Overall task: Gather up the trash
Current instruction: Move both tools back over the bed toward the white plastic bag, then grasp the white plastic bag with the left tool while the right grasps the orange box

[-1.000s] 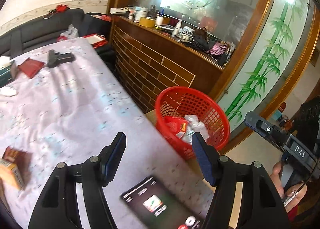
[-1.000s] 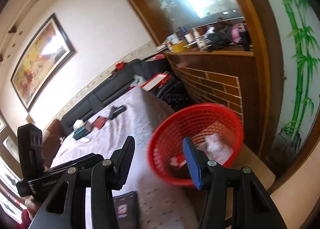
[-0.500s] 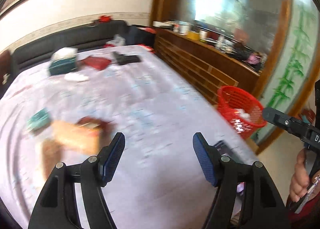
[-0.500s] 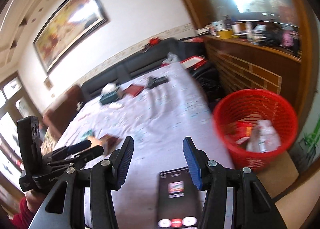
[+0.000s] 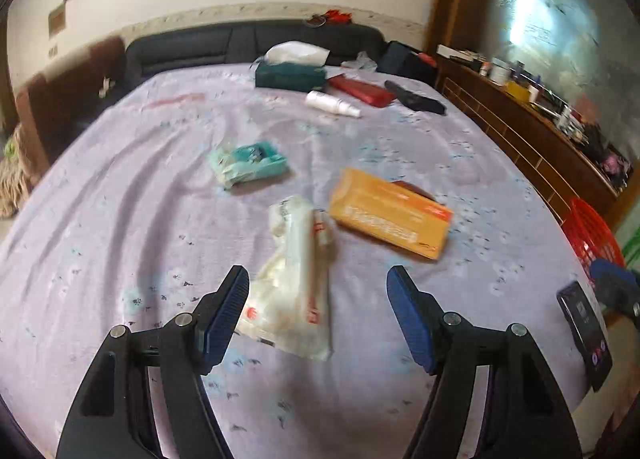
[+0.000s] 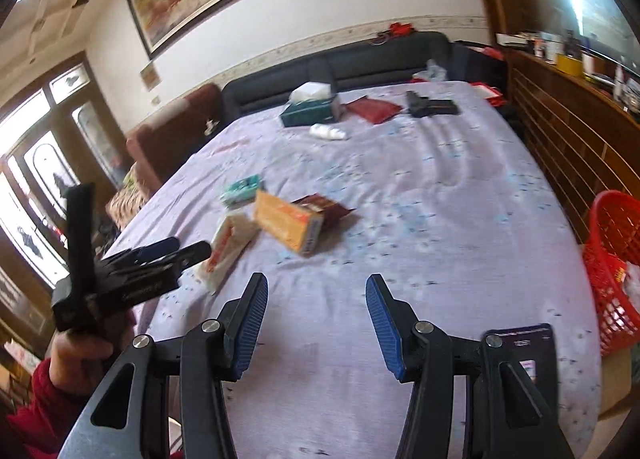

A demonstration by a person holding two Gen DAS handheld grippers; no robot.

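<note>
Swinging away from the red basket (image 5: 591, 233), the left gripper (image 5: 318, 301) has turned toward the middle of the lilac-covered table (image 5: 120, 195) and now hovers just above a crumpled white plastic wrapper (image 5: 294, 279), its jaws wide apart with the wrapper lying between and ahead of them, not touched. Just right of the wrapper lies an orange box (image 5: 390, 213), with a dark red packet peeking out behind it; a teal packet (image 5: 250, 165) sits a little farther back. Near the table's far end are a green tissue box (image 5: 290, 75), a white bottle (image 5: 332, 103) on its side and a red pouch (image 5: 362, 90). The right gripper (image 6: 316, 325) hangs over bare cloth near the table's front edge, jaws also apart and holding nothing, with a black phone (image 6: 524, 351) beside its right finger. The basket stands off the table's right side with some trash in it.
</note>
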